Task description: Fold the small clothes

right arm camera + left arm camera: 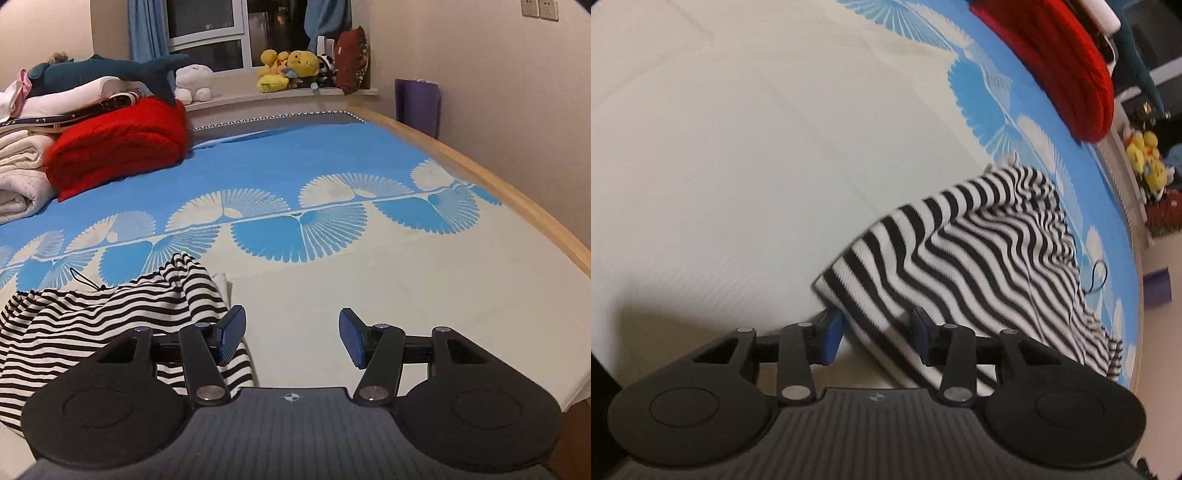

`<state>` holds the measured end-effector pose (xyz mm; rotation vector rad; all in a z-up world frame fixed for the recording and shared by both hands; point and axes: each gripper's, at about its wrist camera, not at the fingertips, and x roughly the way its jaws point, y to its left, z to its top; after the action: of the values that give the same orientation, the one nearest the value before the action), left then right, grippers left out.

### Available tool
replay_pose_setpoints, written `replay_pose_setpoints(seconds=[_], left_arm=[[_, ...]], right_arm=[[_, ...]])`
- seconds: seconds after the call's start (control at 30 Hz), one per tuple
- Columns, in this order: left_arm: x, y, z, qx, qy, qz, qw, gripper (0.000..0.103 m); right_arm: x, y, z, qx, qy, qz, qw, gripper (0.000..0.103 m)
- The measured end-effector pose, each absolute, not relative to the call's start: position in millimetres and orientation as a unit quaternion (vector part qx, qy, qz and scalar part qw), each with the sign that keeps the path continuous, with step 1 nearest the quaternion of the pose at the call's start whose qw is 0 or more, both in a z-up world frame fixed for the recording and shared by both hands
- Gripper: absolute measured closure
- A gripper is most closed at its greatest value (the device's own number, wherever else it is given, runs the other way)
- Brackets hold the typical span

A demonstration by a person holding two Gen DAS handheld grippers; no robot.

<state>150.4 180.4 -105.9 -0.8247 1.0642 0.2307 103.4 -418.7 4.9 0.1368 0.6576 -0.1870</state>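
A black-and-white striped garment (979, 254) lies crumpled on the bed sheet (738, 166). My left gripper (877, 336) is open, and a striped edge of the garment passes between its blue pads without being pinched. In the right wrist view the same garment (110, 317) lies at the lower left. My right gripper (291, 338) is open and empty over bare cream sheet (369, 295), its left finger just above the garment's right edge.
A folded red blanket (118, 147) and a pile of white bedding (22, 170) sit at the far left of the bed. Plush toys (291, 68) line the window sill. The wooden bed edge (517, 195) runs along the right, with a purple mat (419, 103) against the wall.
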Motion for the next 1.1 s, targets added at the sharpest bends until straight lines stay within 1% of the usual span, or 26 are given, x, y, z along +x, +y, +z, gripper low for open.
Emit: replay_pose_setpoints(seconds=[0.07,0.13,0.17,0.2,0.27,0.53,0.57,0.63,0.7,0.8,0.93,1.0,1.1], left_arm=[[150.7,181.9,-107.2,-0.392,0.482,0.11,0.776,0.06],[152.2,180.1,-107.5,-0.385,0.483,0.108,0.779,0.073],[153.2,179.4,-107.2,-0.377,0.485,0.105,0.782,0.089],[153.2,178.5,-106.2,-0.366,0.486,0.104,0.787,0.095],[152.5,177.4,-101.1,-0.352,0.481,0.098,0.797,0.099],[126.4,189.9,-53.2,-0.301,0.427,0.077,0.849,0.101],[121.8,191.0,-48.4,-0.281,0.425,0.086,0.856,0.101],[116.3,194.0,-43.9,-0.246,0.43,0.114,0.861,0.101],[113.8,199.1,-47.1,-0.219,0.452,0.145,0.852,0.101],[114.9,191.0,-41.7,-0.167,0.464,0.168,0.853,0.101],[122.8,143.5,4.0,-0.086,0.419,0.138,0.893,0.101],[129.6,103.4,31.8,-0.059,0.386,0.096,0.916,0.101],[132.6,21.4,69.4,-0.015,0.321,-0.006,0.947,0.101]], right_arm=[[103.4,-419.2,4.2,0.067,0.324,-0.095,0.939,0.045],[104.2,-418.7,3.2,0.066,0.326,-0.099,0.938,0.045],[104.4,-418.2,2.8,0.066,0.327,-0.101,0.937,0.045],[105.0,-417.6,2.5,0.065,0.328,-0.102,0.937,0.045],[106.7,-415.7,1.7,0.064,0.33,-0.105,0.936,0.045],[111.7,-411.6,5.5,0.087,0.319,-0.129,0.935,0.045],[112.7,-411.0,5.4,0.091,0.319,-0.13,0.934,0.045],[115.2,-410.3,4.4,0.093,0.321,-0.132,0.933,0.045],[117.0,-409.6,3.5,0.09,0.324,-0.132,0.933,0.045],[117.1,-407.7,3.5,0.08,0.326,-0.127,0.934,0.045],[115.4,-409.2,4.0,0.075,0.326,-0.119,0.935,0.045],[115.8,-411.7,4.9,0.079,0.325,-0.115,0.936,0.045],[114.3,-416.0,8.0,0.087,0.316,-0.111,0.938,0.045]])
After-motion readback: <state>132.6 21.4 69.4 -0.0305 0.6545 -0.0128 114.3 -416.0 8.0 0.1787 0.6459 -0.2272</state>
